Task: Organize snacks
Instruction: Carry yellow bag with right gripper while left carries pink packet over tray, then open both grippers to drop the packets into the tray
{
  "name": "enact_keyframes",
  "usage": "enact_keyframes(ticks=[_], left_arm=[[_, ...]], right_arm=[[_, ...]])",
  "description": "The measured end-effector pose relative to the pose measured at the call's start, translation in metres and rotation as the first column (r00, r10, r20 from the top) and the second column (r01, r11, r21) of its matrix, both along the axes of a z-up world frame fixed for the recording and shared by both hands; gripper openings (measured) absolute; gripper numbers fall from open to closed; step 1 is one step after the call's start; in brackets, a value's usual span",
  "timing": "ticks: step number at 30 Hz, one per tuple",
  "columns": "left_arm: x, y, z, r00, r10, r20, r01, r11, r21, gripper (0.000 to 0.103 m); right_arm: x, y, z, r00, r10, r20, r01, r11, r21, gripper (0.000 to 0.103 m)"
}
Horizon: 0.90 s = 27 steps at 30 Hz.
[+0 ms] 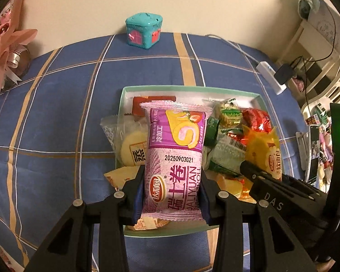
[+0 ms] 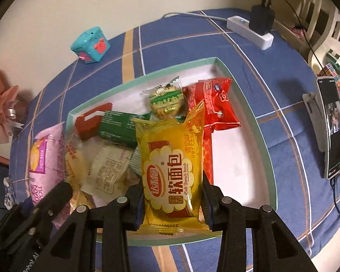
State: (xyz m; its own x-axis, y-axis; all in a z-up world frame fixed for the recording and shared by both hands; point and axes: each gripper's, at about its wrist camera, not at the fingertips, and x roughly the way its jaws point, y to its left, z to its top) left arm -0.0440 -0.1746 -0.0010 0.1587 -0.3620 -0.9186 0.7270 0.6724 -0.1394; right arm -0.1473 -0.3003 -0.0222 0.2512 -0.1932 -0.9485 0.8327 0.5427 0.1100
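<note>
1. Left tongs (image 1: 172, 195) are clamped on the pink swiss roll pack (image 1: 174, 158), right tongs (image 2: 173, 201) on the yellow bread pack (image 2: 172, 170); both hang over the tray (image 2: 256, 122).
2. I'd lower each gently onto the bare white floor on the tray's right, clear of the candy pile (image 2: 167, 102).
</note>
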Motion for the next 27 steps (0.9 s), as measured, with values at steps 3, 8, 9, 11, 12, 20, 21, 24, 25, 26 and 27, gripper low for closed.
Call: enact_keyframes(ticks=[3,8,9,11,12,20,21,24,25,26,27], left_arm=[[-0.001,-0.004,-0.005,1.000,-0.003,0.000,0.003,1.000,0.011,0.042],[-0.004,-0.007,-0.011,1.000,-0.011,-0.006,0.011,1.000,0.027,0.042],[-0.005,-0.008,-0.012,1.000,-0.012,-0.007,0.012,1.000,0.029,0.042],[-0.005,-0.010,-0.013,1.000,-0.014,0.001,0.014,0.999,0.034,0.042],[-0.005,-0.010,-0.013,1.000,-0.014,0.002,0.014,0.999,0.034,0.042],[0.000,-0.008,-0.015,1.000,-0.003,0.000,0.003,0.999,0.035,0.047],[0.001,-0.007,-0.015,1.000,0.001,-0.002,-0.001,0.999,0.035,0.051],[0.004,-0.003,-0.011,1.000,0.012,-0.018,-0.011,1.000,0.022,0.059],[0.005,-0.002,-0.008,1.000,0.016,-0.024,-0.016,1.000,0.012,0.059],[0.006,0.000,-0.006,1.000,0.018,-0.024,-0.018,1.000,0.005,0.061],[0.006,0.002,-0.003,1.000,0.021,-0.021,-0.021,1.000,-0.001,0.065]], right_arm=[[0.003,0.001,-0.004,1.000,0.010,-0.013,-0.010,1.000,-0.003,0.043],[0.008,0.003,-0.008,0.999,0.024,-0.031,-0.024,1.000,-0.010,0.043],[0.010,0.003,-0.009,0.999,0.025,-0.037,-0.025,1.000,-0.011,0.043],[0.011,0.004,-0.011,0.999,0.027,-0.047,-0.027,1.000,-0.012,0.043],[0.012,0.005,-0.012,0.998,0.030,-0.053,-0.030,0.999,-0.011,0.043],[0.018,0.007,-0.019,0.994,0.036,-0.098,-0.038,0.999,-0.017,0.059],[0.017,0.006,-0.019,0.995,0.032,-0.097,-0.033,0.999,-0.013,0.060],[0.015,0.003,-0.020,0.996,0.022,-0.089,-0.022,1.000,0.001,0.062],[0.015,0.003,-0.020,0.996,0.022,-0.089,-0.022,1.000,0.001,0.063],[0.014,0.004,-0.018,0.996,0.022,-0.088,-0.023,1.000,-0.002,0.066],[0.014,0.004,-0.017,0.996,0.023,-0.085,-0.023,1.000,-0.005,0.069]])
